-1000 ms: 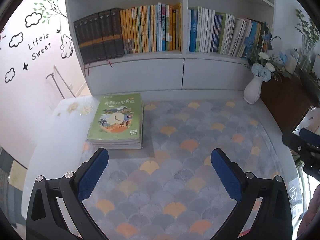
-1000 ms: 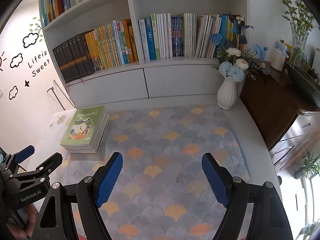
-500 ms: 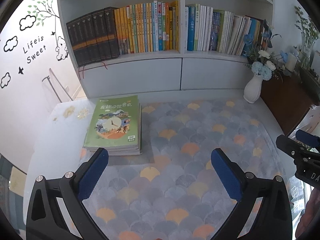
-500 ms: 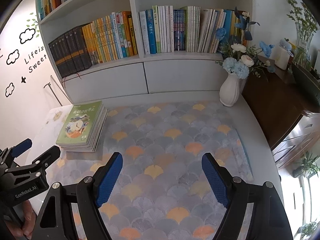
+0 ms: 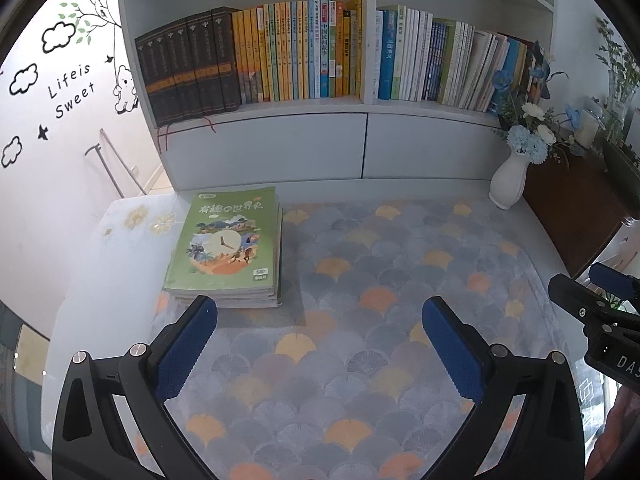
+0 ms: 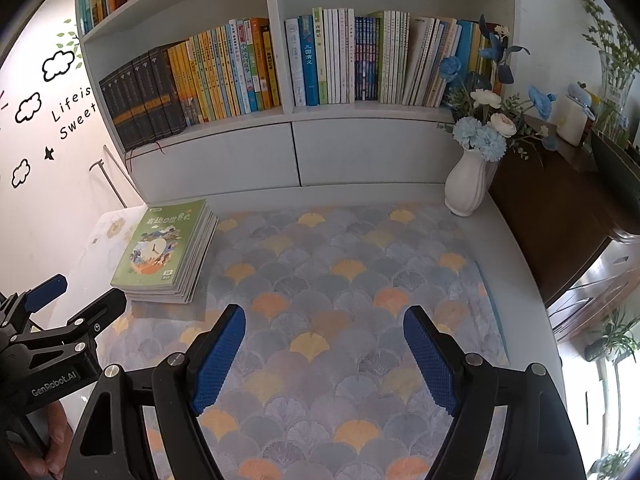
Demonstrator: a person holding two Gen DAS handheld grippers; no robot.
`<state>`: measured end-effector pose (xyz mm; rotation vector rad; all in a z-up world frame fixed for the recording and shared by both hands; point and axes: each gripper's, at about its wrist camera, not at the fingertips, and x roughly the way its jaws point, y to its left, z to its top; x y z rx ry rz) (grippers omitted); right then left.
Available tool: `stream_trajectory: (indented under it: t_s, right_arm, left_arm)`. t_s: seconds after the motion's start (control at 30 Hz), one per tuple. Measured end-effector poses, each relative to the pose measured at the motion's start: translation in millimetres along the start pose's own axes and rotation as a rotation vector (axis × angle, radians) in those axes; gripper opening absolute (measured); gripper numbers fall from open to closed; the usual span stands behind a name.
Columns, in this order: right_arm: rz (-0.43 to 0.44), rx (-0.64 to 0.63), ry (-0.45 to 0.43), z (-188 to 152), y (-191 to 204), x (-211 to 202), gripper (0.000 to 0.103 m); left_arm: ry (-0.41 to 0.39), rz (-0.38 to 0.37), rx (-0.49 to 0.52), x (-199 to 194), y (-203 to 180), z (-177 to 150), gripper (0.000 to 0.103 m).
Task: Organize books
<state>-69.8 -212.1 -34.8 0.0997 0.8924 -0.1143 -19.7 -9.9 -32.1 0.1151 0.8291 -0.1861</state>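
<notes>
On the left edge of a scallop-patterned mat (image 5: 360, 360) lies a flat stack of books (image 5: 226, 252), green cover on top, below a white bookshelf (image 5: 366, 136) full of upright books. Both grippers hover over the mat with jaws wide apart and empty: left gripper (image 5: 320, 342) just beside the stack, right gripper (image 6: 324, 350) farther right. White vase (image 6: 466, 188) stands far right.

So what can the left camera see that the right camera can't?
Only the left wrist view shows the left tongs from behind, open and empty, with the right tongs at its edge. Only the right wrist view shows the right tongs from behind, also open, and a hand holding the left ones. Both show the stack of books, white vase and bookshelf.
</notes>
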Motion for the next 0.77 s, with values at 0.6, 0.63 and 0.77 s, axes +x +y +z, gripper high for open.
stream_trajectory:
  t_s: [0.6, 0.63, 0.77]
  right_arm:
    - [0.006, 0.001, 0.005, -5.9, 6.2, -2.1, 0.079]
    - [0.006, 0.001, 0.005, -5.8, 6.2, -2.0, 0.079]
    - [0.007, -0.002, 0.005, -6.5, 6.8, -2.1, 0.079]
  left_arm:
    - [0.017, 0.021, -0.012, 3.5, 3.5, -2.8, 0.103]
    - [0.018, 0.025, -0.01, 4.4, 3.8, -3.5, 0.103]
    - [-0.01, 0.054, -0.004, 2.6, 4.7, -6.0, 0.103]
